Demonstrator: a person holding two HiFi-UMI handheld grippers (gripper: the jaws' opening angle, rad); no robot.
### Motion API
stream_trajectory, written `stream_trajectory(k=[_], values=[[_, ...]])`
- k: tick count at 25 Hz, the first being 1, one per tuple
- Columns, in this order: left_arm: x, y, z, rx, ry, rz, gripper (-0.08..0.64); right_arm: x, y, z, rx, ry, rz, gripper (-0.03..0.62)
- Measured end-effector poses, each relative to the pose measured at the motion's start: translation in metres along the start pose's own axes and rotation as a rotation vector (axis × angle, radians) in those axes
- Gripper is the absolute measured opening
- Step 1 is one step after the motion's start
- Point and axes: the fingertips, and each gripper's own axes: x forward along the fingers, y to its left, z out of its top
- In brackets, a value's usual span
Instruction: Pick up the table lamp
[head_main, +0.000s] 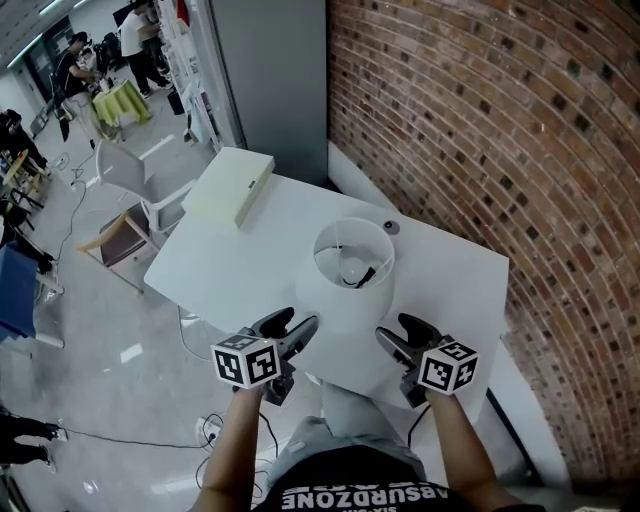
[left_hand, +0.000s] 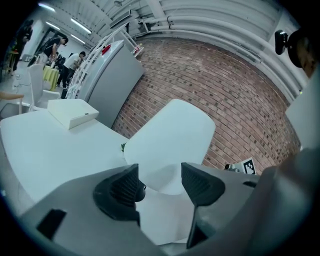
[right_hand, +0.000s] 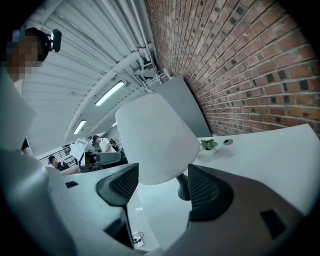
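Observation:
The table lamp (head_main: 350, 285) stands near the front edge of the white table (head_main: 240, 265), with a white conical shade and a bulb visible inside from above. My left gripper (head_main: 296, 328) sits just left of the shade, open, nothing between its jaws. My right gripper (head_main: 398, 333) is just right of the shade, also open and empty. In the left gripper view the shade (left_hand: 170, 142) rises straight ahead beyond the open gripper (left_hand: 160, 182). The right gripper view shows the shade (right_hand: 155, 137) and dark stem (right_hand: 183, 187) ahead of the open gripper (right_hand: 162, 184).
A flat white box (head_main: 232, 185) lies at the table's far left corner. A small green plant (right_hand: 208, 145) and a small round dark object (head_main: 390, 227) sit behind the lamp near the brick wall (head_main: 500, 130). A white chair (head_main: 130, 170) and people stand farther left.

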Motion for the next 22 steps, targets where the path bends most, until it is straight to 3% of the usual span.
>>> stream_trajectory(k=[11,22], values=[[0.016,0.025,0.002,-0.033,0.108,-0.096,0.250,0.017,-0.028,0.011,0.082,0.006,0.077,0.304],[0.025,0.029,0.003,-0.068,0.237,-0.323,0.262,0.033,-0.034,0.008,0.176,0.094,0.289,0.334]])
